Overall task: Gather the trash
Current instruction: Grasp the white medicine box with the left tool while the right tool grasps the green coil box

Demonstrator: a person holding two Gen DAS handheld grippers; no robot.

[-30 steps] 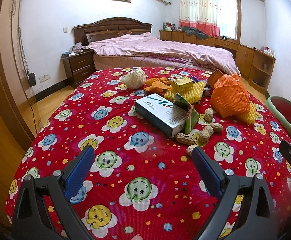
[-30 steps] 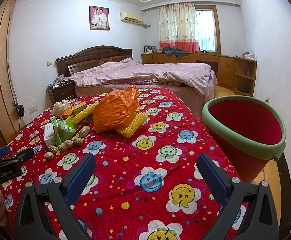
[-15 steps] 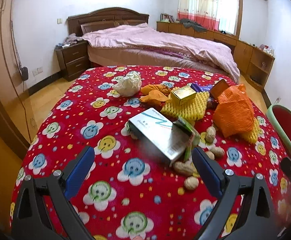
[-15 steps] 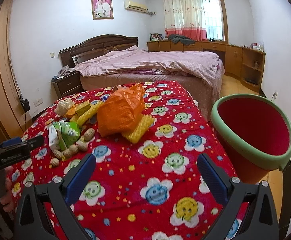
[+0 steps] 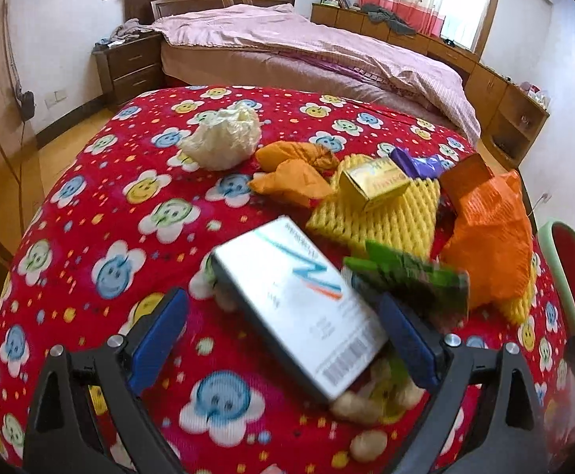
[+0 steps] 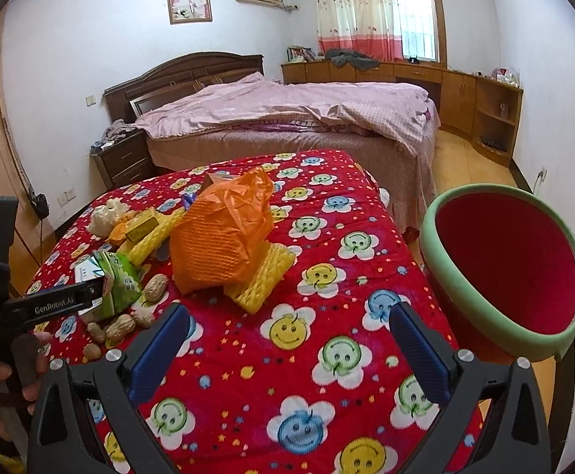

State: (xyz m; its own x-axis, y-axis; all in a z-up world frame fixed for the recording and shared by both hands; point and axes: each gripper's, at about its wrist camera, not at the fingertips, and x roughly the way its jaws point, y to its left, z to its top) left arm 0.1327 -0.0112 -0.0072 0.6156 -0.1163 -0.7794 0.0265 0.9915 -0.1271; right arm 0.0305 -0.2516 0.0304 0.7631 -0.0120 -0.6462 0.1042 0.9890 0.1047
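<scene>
My left gripper point(image 5: 283, 328) is open, its jaws either side of a white box point(image 5: 295, 308) lying on the red smiley tablecloth point(image 5: 101, 213); whether the pads touch it I cannot tell. A green wrapper point(image 5: 413, 280) leans beside the box, peanuts point(image 5: 362, 410) lie under it. Behind it are yellow foam net point(image 5: 382, 217), a small gold box point(image 5: 374, 181), orange scraps point(image 5: 295, 177), a white crumpled bag point(image 5: 224, 138) and an orange bag point(image 5: 492, 237). My right gripper point(image 6: 287, 339) is open and empty above the cloth. The red bin with a green rim point(image 6: 504, 268) stands at the table's right edge.
A bed point(image 6: 287, 118) with a pink cover stands behind the table, a nightstand point(image 5: 129, 63) to its left, wooden cabinets point(image 6: 465, 91) along the right wall. The left gripper's body point(image 6: 30, 308) and the hand holding it show at the right wrist view's left edge.
My left gripper has moved forward and down over the white box, which now lies between its jaws. My right gripper has shifted slightly forward; the bin looms larger.
</scene>
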